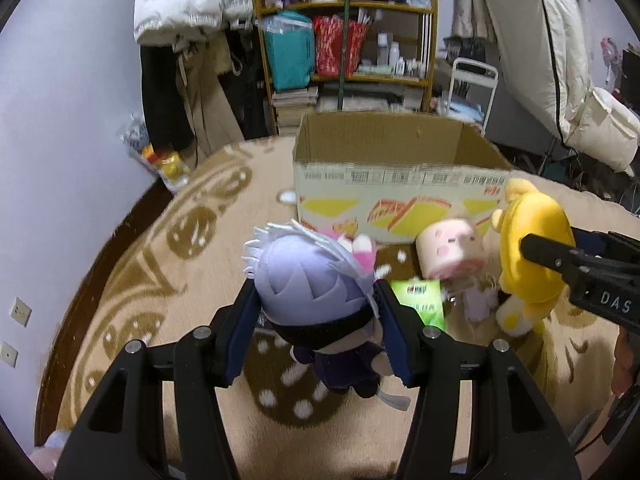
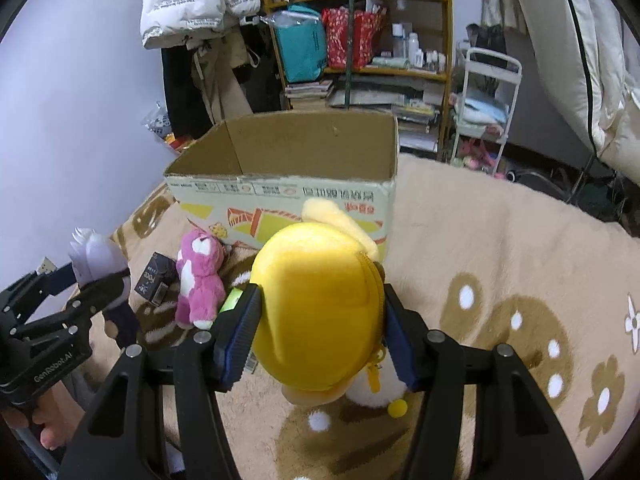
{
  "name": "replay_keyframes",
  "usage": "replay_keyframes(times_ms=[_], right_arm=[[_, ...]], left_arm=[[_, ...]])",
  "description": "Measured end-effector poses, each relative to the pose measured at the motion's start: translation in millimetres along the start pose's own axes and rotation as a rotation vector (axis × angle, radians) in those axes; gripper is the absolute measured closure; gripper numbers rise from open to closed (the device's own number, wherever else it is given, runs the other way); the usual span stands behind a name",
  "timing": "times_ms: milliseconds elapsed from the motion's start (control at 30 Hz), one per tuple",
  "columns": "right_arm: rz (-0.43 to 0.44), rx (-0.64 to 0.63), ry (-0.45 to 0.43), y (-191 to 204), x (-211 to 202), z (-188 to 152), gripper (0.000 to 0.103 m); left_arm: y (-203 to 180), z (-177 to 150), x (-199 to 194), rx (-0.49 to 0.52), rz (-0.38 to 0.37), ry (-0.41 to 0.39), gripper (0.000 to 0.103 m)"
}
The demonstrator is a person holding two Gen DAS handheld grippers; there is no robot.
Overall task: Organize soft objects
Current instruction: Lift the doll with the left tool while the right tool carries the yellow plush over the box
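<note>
My left gripper (image 1: 316, 300) is shut on a doll with lilac hair and dark clothes (image 1: 308, 280), held above the rug; it also shows in the right wrist view (image 2: 98, 260). My right gripper (image 2: 318, 312) is shut on a yellow plush (image 2: 316, 308), which also shows in the left wrist view (image 1: 528, 256). An open cardboard box (image 1: 400, 184) stands just beyond both, also in the right wrist view (image 2: 288, 184). On the rug before it lie a pink bear (image 2: 200, 276), a cream and pink plush (image 1: 448, 256) and a green packet (image 1: 420, 300).
A beige rug with brown flowers (image 2: 500, 260) covers the surface. A small dark box (image 2: 154, 278) lies by the pink bear. Behind are a cluttered shelf (image 1: 344, 40), hanging coats (image 1: 180, 12), a white cart (image 2: 488, 92) and a wall (image 1: 60, 100) at the left.
</note>
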State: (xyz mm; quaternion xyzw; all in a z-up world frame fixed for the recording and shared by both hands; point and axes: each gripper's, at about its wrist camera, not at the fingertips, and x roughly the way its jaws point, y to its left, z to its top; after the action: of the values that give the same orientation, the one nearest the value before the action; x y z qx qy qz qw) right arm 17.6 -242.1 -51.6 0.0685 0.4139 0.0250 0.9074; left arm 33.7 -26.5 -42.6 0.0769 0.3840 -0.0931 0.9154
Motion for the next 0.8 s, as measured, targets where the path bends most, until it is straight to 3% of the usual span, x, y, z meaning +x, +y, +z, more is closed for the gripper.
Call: replay_keyframes(times_ms=[233,433,800], right_arm=[[-0.004,-0.005,-0.051,3,-12,2,0.042],[-0.012,-0.001,-0.158,9,-37,11,0.042],[0.007,-0.005,-0.252,2,-49,60,0.042]], left_arm=[[-6,9,-13,0.033,0.004,-0.054,0.047],[-5,28,-29,0.038,0.004,-0.131,0.047],[-9,82,-41,0.072,0.013,-0.307,0.047]])
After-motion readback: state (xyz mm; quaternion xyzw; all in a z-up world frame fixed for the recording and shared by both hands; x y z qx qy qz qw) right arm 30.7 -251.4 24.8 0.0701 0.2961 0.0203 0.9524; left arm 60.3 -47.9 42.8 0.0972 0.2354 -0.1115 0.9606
